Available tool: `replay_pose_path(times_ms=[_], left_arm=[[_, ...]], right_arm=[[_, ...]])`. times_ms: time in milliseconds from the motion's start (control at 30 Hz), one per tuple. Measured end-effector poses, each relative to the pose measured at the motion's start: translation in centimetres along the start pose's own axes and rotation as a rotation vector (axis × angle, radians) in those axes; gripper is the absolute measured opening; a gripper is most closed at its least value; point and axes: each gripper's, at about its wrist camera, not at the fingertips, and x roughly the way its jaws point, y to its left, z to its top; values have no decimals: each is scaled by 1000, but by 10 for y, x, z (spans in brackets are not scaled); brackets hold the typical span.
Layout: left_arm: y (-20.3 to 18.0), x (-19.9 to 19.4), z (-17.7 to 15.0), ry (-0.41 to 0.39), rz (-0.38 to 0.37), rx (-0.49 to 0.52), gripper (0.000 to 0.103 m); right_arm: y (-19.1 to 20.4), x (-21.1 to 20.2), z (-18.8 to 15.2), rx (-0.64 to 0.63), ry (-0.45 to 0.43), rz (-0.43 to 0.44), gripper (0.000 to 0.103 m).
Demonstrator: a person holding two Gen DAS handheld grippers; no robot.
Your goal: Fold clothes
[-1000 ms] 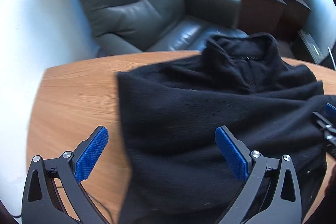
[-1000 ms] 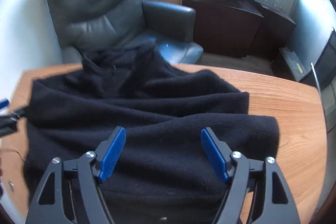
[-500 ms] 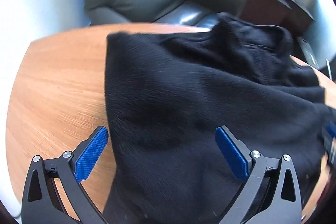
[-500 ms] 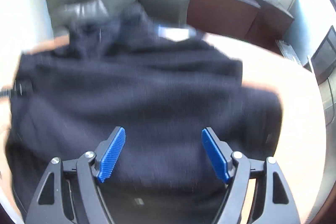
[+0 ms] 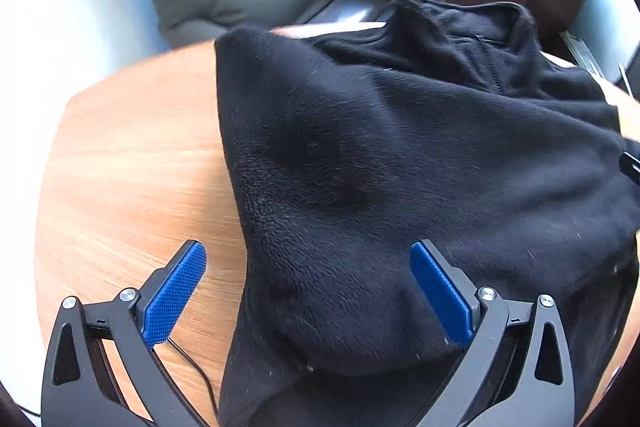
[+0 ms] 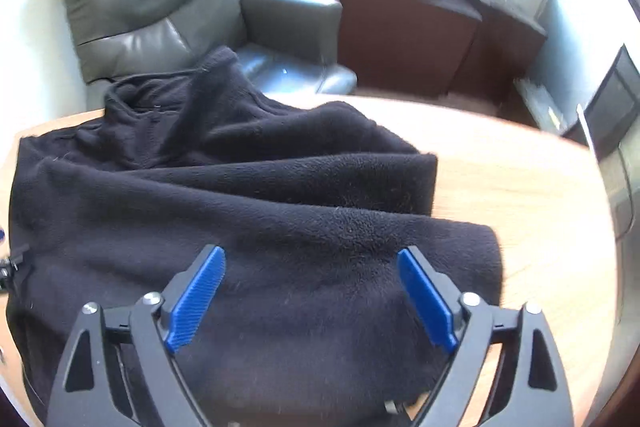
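- Left wrist view: black fleece [image 5: 400, 167] lies spread on wooden table [image 5: 132, 163], collar at far edge; its left border runs straight, bare wood free to the left up to the table's rim.
- Left gripper [image 5: 308, 291] released, jaws wide, straddling that border; pads not pressing cloth.
- Thin black cable [image 5: 196, 371] crosses the wood beneath it.
- Right wrist view: right gripper [image 6: 312, 297] released, jaws opening, above the fleece's near fold; nothing pinched.
- Bare wood free to the right of the sleeve end.
- Grey armchair [image 6: 160, 3] stands close behind the table; dark cabinet [image 6: 408, 39] beyond.
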Motion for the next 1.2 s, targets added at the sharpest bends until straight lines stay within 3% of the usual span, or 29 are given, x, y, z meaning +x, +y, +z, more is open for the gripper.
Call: replay_pose_path(times_ms=[200,267,333,467,533,600,733,833,900,967,1000,1067,1133,1200], left_arm=[[-11,20,-5,46,28,35,103],[-6,6,-2,45,34,19,103],[5,-28,-10,1,47,16,103],[40,-101,-62,-71,57,5,103],[62,-126,-94,-93,70,-10,103],[94,-133,-142,-77,102,-60,103],[163,-192,-248,-17,214,-222,103],[209,-240,-293,-67,312,-333,103],[230,-245,-299,-107,293,-403,103],[231,-228,-297,-144,219,-432,103],[225,-211,-296,-124,159,-435,103],[192,-170,-305,-40,23,-384,103],[147,-130,-320,6,-55,-295,103],[114,-113,-346,5,-111,-246,103]], right_arm=[[-2,22,-33,-34,98,-15,94],[-3,23,-35,-57,89,-24,96],[-10,5,-33,-16,62,26,95],[-35,-78,-56,62,-81,222,96],[-45,-98,-88,73,-81,262,97],[-59,-118,-138,104,-47,253,97],[-80,-162,-227,190,7,210,97],[-84,-201,-281,291,31,213,97],[-79,-221,-306,314,32,193,97],[-78,-245,-328,317,15,122,97],[-82,-258,-339,332,-5,87,97],[-87,-261,-358,325,5,58,97],[-84,-249,-375,265,42,34,97],[-75,-235,-391,229,59,78,97]])
